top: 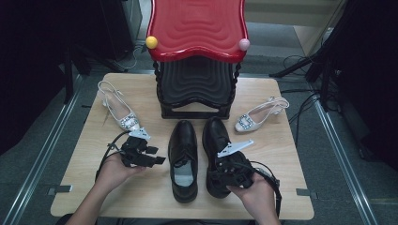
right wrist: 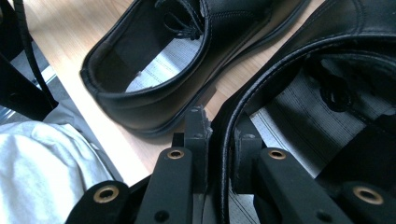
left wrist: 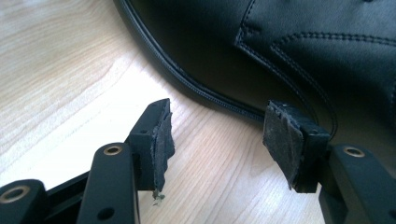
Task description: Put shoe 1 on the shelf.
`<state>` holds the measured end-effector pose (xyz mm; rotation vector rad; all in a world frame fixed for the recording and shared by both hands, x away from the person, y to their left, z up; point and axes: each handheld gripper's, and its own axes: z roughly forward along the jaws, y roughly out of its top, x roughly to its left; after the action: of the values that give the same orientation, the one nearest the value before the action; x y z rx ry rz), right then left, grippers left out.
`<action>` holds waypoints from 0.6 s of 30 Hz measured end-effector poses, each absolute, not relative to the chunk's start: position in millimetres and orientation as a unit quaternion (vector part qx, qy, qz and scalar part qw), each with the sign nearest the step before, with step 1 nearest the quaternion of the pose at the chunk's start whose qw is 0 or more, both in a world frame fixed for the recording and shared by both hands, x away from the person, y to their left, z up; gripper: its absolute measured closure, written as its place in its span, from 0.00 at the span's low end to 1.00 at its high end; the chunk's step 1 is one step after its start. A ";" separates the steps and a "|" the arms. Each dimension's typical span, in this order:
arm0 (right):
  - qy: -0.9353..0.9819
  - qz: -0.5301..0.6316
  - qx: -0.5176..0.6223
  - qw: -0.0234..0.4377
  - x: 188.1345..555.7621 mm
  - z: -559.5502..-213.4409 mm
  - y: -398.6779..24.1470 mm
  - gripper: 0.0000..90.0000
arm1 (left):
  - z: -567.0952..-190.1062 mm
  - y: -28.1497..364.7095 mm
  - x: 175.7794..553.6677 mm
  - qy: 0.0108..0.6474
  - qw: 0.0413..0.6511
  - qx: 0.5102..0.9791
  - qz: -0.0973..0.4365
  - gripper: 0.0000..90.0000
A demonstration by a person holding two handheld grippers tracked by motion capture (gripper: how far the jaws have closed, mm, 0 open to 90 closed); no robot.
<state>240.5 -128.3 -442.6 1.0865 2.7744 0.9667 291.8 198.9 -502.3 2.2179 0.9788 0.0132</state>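
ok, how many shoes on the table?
4. One black shoe at centre, another black shoe beside it in the right gripper, a silver slingback far left, another slingback far right.

A red stool (top: 197,26) stacked on a black stool (top: 196,86) stands at the table's (top: 84,154) far edge, flanked by two silver slingback heels (top: 117,107) (top: 260,115).

The two black shoes (top: 183,159) look like smooth leather with a soft sheen and stitched seams. The table (top: 84,154) is pale, matt wood grain. The jaws carry rough, worn black rubber pads (left wrist: 161,140). The stool (top: 197,26) is glossy red plastic.
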 end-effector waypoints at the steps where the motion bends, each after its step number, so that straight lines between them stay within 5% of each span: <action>1: 0.887 0.305 0.346 0.001 243.1 -446.0 -126.2 0.90 | -502.7 199.0 291.1 0.379 0.352 0.856 0.004 0.47; 18: 0.898 0.277 0.342 0.001 248.9 -471.3 -103.7 0.87 | -506.5 195.4 287.9 0.380 0.348 0.857 0.001 0.47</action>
<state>248.9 -103.7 -471.3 1.0747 2.8177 0.8703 287.9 195.4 -506.5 2.2222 0.9860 0.0034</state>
